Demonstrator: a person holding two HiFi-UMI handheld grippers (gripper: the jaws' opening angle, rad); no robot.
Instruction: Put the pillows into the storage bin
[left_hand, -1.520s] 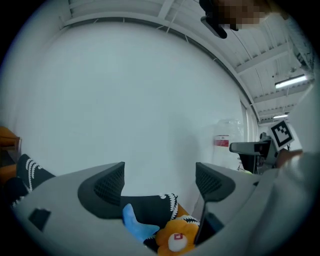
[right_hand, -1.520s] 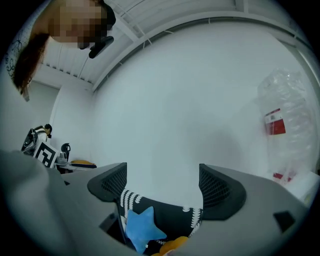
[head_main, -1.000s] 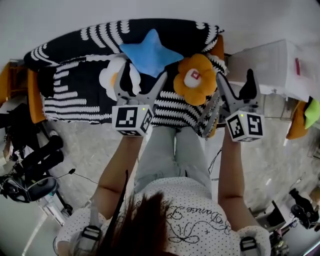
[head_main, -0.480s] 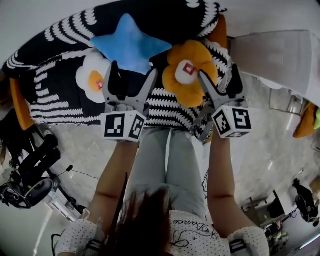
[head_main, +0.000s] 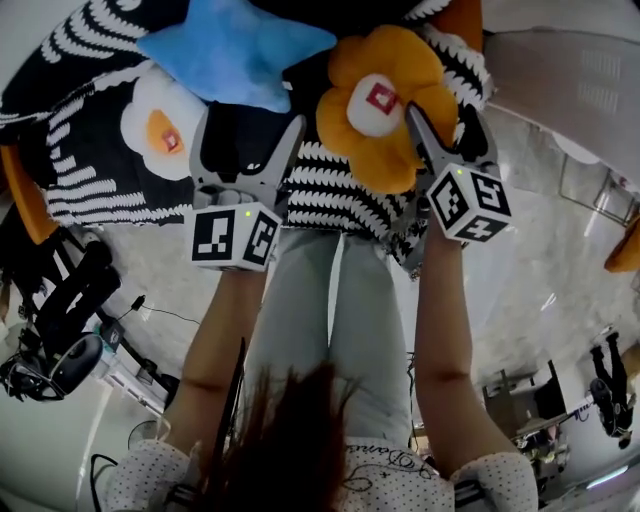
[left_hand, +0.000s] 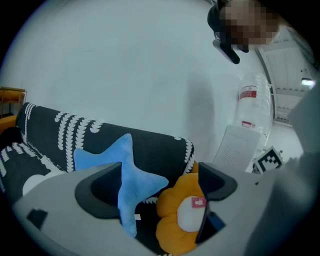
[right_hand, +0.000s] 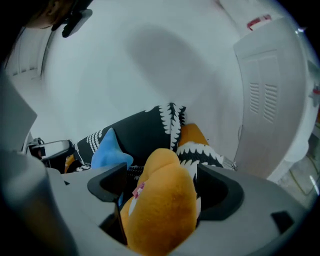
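Observation:
Three pillows lie on the black-and-white sofa (head_main: 95, 170): a blue star (head_main: 235, 45), a white flower with an orange centre (head_main: 160, 125) and an orange flower (head_main: 385, 100). My left gripper (head_main: 248, 140) hangs open over the sofa seat between the white flower and the star, touching neither. In the left gripper view the star (left_hand: 125, 170) and orange flower (left_hand: 180, 220) lie beyond its jaws. My right gripper (head_main: 447, 130) is at the orange flower's right edge. Its wide jaws have just been closing a little, and the orange flower (right_hand: 160, 205) bulges between them.
A white plastic container (head_main: 570, 80) stands right of the sofa, close to my right gripper. The person's grey-trousered legs (head_main: 330, 310) stand against the sofa front. Black gear and cables (head_main: 60, 330) lie on the floor at the left.
Both grippers have sunk toward the sofa and the pillows look nearer. The right gripper has come down onto the orange flower's edge; the left has dropped between the white flower and the star.

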